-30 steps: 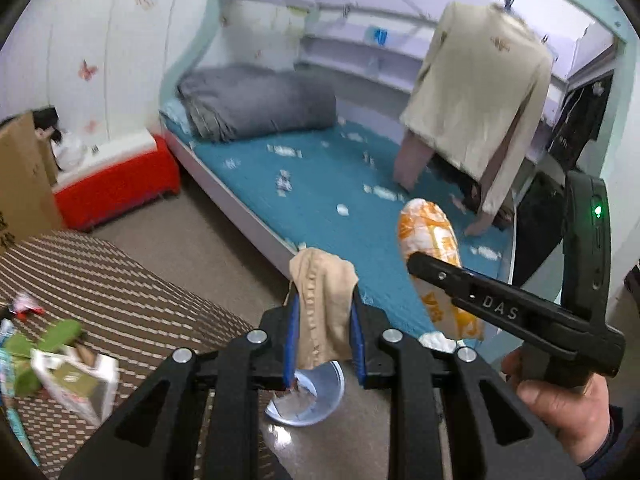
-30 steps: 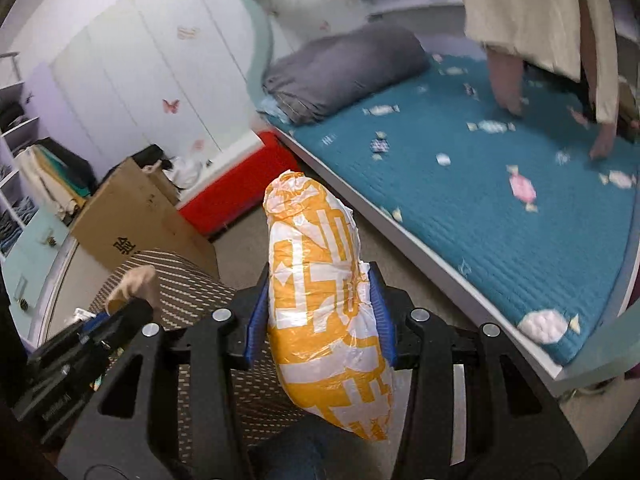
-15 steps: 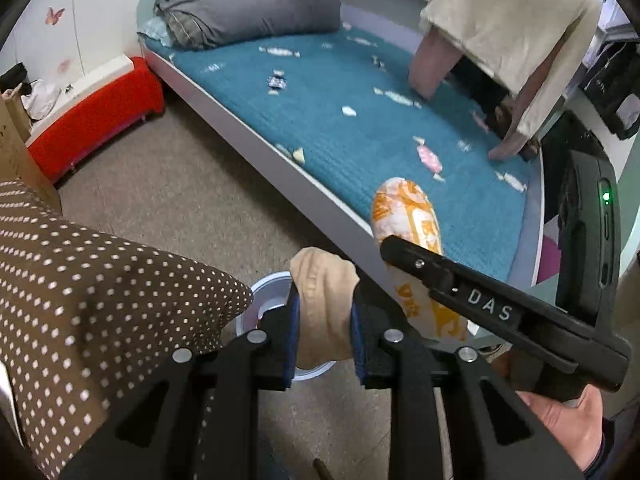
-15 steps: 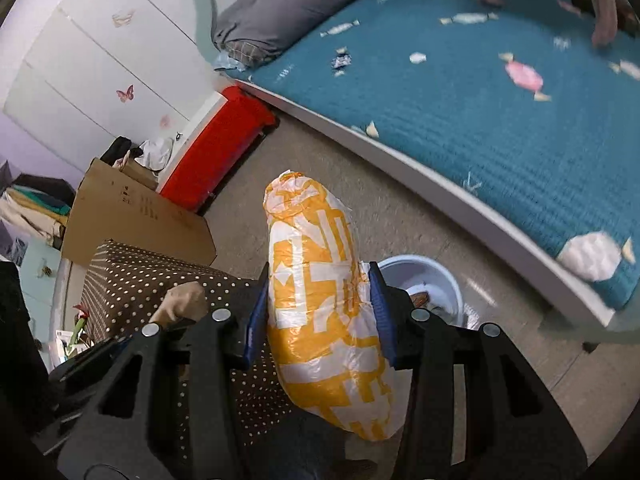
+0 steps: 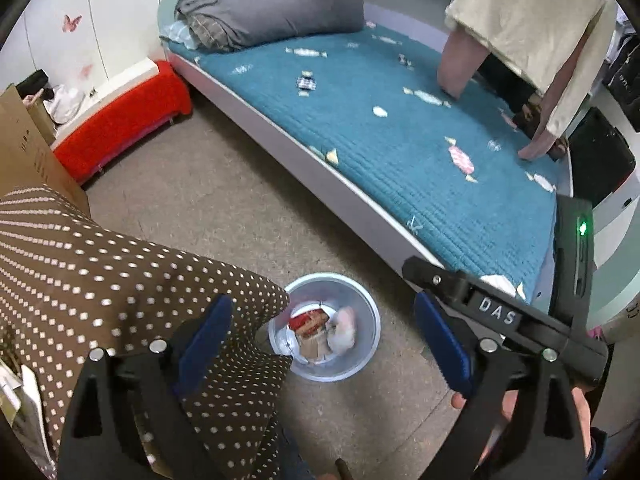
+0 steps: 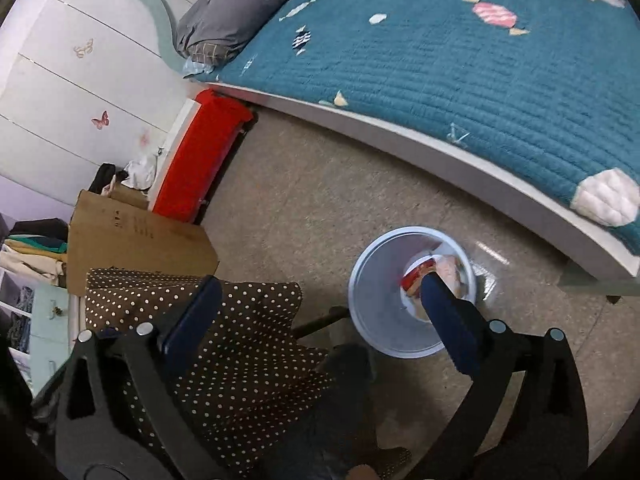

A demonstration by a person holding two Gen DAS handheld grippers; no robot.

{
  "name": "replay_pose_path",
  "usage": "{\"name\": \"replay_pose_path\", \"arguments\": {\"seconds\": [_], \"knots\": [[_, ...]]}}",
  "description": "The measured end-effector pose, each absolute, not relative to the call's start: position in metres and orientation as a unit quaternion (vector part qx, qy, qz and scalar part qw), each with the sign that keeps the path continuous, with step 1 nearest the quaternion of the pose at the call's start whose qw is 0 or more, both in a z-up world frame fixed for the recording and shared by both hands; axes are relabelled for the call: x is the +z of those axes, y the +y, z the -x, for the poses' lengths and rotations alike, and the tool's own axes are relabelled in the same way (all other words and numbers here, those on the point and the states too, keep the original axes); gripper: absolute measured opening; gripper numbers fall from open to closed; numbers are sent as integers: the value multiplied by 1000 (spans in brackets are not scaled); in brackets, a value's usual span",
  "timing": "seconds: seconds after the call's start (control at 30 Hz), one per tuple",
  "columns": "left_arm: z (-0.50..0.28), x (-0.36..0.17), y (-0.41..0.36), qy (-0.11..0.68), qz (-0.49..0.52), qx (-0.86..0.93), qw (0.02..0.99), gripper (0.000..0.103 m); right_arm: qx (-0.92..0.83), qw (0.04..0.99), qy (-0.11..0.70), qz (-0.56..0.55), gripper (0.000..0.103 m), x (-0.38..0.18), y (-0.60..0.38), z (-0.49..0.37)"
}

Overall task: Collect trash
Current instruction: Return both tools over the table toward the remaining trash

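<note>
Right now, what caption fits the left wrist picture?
Open left gripper above the bin holding trash.

The floor (image 5: 224, 216) was a speckled beige-brown. A low white-framed bed (image 5: 280, 128) ran along it under a teal quilted cover (image 5: 384, 136) printed with candy shapes, a rolled grey duvet (image 5: 272, 8) at its head. Beside the bed's head stood a red bench (image 5: 120, 120) against white wall panels (image 6: 72, 92) dotted with butterfly stickers. A cardboard box (image 6: 132, 240) stood near it. A brown polka-dot cloth (image 5: 100, 264) covered the worktop. A beige garment (image 5: 532, 16) hung over the bed.
</note>
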State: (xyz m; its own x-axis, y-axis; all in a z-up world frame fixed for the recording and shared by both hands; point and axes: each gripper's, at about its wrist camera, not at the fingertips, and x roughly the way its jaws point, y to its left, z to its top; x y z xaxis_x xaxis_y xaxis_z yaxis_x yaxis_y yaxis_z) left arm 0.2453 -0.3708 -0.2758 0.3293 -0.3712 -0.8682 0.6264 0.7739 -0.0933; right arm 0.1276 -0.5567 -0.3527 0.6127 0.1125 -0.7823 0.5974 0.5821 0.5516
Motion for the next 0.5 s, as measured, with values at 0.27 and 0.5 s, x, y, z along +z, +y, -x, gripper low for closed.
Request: {"name": "replay_pose_path", "arguments": {"seconds": [0.27, 0.5], "knots": [[-224, -231, -341, 441, -112, -311, 835, 91, -172, 823, 382, -383, 97, -296, -536, -112], [-206, -190, -305, 399, -99, -307, 858, 92, -160, 854, 359, -342, 97, -244, -505, -110]]}}
